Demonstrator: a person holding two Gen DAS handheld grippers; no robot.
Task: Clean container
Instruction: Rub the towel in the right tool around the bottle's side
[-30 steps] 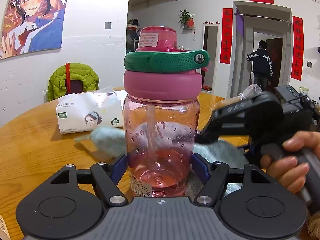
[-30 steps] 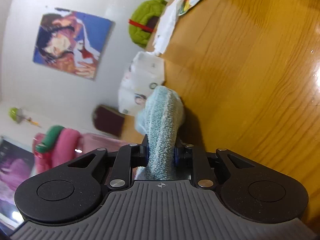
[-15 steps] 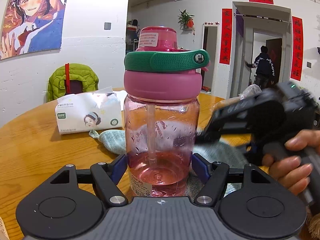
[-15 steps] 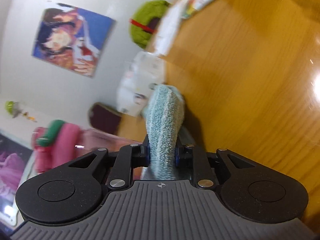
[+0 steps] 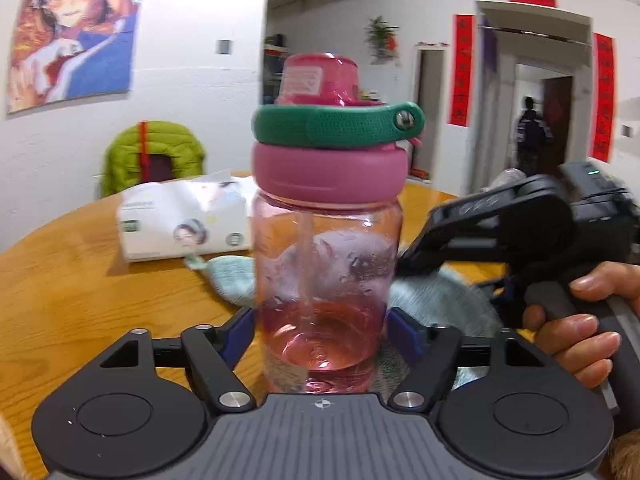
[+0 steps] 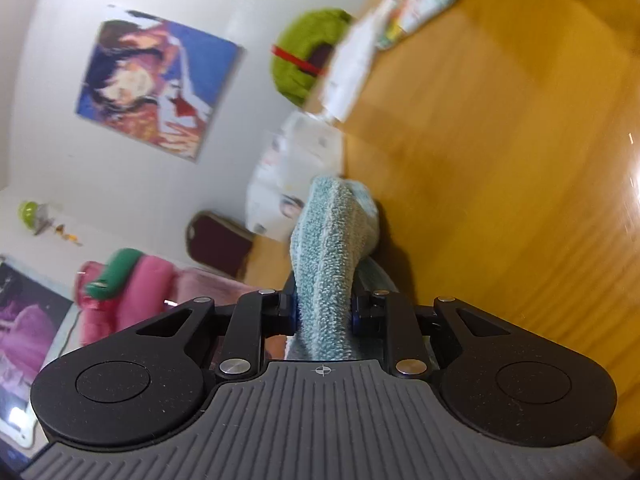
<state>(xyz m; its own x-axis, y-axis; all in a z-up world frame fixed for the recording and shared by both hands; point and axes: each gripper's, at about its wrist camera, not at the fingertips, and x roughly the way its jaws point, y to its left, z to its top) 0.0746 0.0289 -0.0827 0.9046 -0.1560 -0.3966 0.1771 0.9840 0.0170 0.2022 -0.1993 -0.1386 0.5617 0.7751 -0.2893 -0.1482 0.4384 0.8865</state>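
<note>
Stood the translucent pink plastic bottle (image 5: 326, 272), pink-lidded with a green carry loop, upright on the round wooden bench (image 5: 72, 308), right between the left gripper (image 5: 322, 334) jaws, just then opening and clear of both walls, likely releasing a steadying hold. Held the right gripper (image 6: 324, 316) jaws shut tight on a folded teal terry cloth (image 6: 332, 240), brought in at 3 o'clock of the bottle and draped behind it toward 9 o'clock, presumably for wiping the outer wall.
</note>
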